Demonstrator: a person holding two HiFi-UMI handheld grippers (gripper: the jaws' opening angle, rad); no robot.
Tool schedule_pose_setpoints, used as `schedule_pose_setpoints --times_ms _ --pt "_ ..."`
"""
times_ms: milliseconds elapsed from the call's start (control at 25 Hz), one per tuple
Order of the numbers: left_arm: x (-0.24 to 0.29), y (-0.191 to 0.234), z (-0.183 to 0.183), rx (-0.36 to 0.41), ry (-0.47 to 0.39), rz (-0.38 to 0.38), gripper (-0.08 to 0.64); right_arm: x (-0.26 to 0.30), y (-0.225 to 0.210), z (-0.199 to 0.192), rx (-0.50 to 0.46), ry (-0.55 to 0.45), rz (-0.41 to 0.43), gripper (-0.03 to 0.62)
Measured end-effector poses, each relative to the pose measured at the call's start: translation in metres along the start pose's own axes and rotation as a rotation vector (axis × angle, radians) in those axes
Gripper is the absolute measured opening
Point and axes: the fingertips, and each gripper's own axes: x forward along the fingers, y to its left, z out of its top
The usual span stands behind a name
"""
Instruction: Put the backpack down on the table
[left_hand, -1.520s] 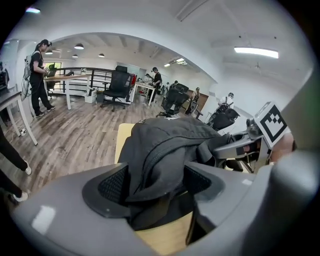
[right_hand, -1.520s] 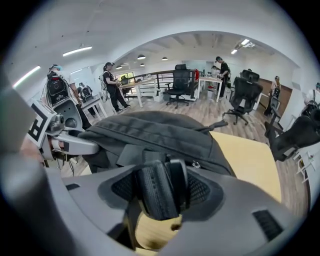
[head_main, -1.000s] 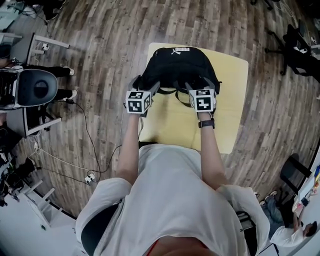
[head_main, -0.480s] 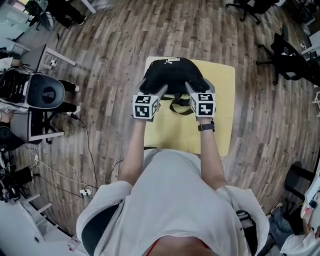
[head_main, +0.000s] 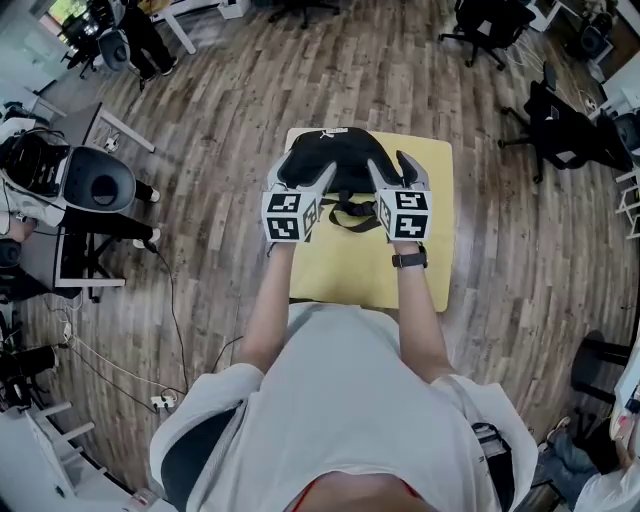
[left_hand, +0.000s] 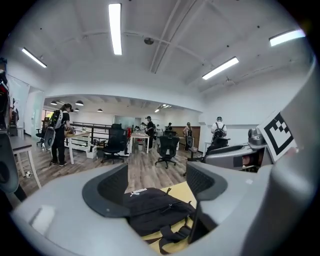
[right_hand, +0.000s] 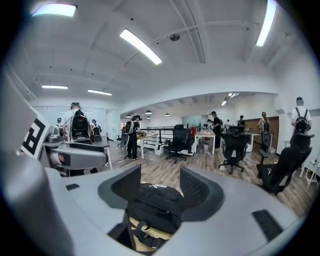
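left gripper (head_main: 300, 176) spread, right gripper (head_main: 392, 170) closing, empty

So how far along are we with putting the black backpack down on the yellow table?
Done: the black fabric backpack lies flat on the square yellow table, straps trailing toward the person. In hand: nothing. The left gripper hangs above the bag with jaws apart and empty. The right gripper hangs above it too, its jaws closing on nothing. Left to do: seemingly nothing, as the task looks complete.
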Motion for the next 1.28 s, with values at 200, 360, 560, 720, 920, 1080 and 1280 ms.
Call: schedule_pose_setpoints --times_ms 200,360,560,720,920,1080,1280 --pt "-0.027 -0.011 0.028 0.009 -0.068 0.049 0.330 -0.041 -0.002 0.032 -0.004 -0.100 -0.036 0.216" --pt "-0.043 -0.026 0.058 0.025 -0.146 0.042 0.299 -0.068 -0.008 0.064 -0.011 -0.182 -0.060 0.186" --pt "-0.058 -0.046 0.084 0.096 -0.206 0.052 0.236 -0.096 -0.009 0.090 -0.013 -0.270 -0.077 0.117" --pt "-0.066 -0.049 0.088 0.095 -0.241 0.057 0.173 -0.107 -0.006 0.098 -0.007 -0.309 -0.082 0.063" --pt "-0.072 -0.053 0.090 0.107 -0.253 0.066 0.104 -0.110 -0.006 0.097 -0.009 -0.311 -0.086 0.041" --pt "-0.072 -0.049 0.098 0.117 -0.260 0.080 0.055 -0.105 -0.004 0.102 -0.012 -0.310 -0.083 0.025" --pt "-0.069 -0.040 0.099 0.112 -0.257 0.098 0.021 -0.096 -0.001 0.103 -0.021 -0.305 -0.081 0.017"
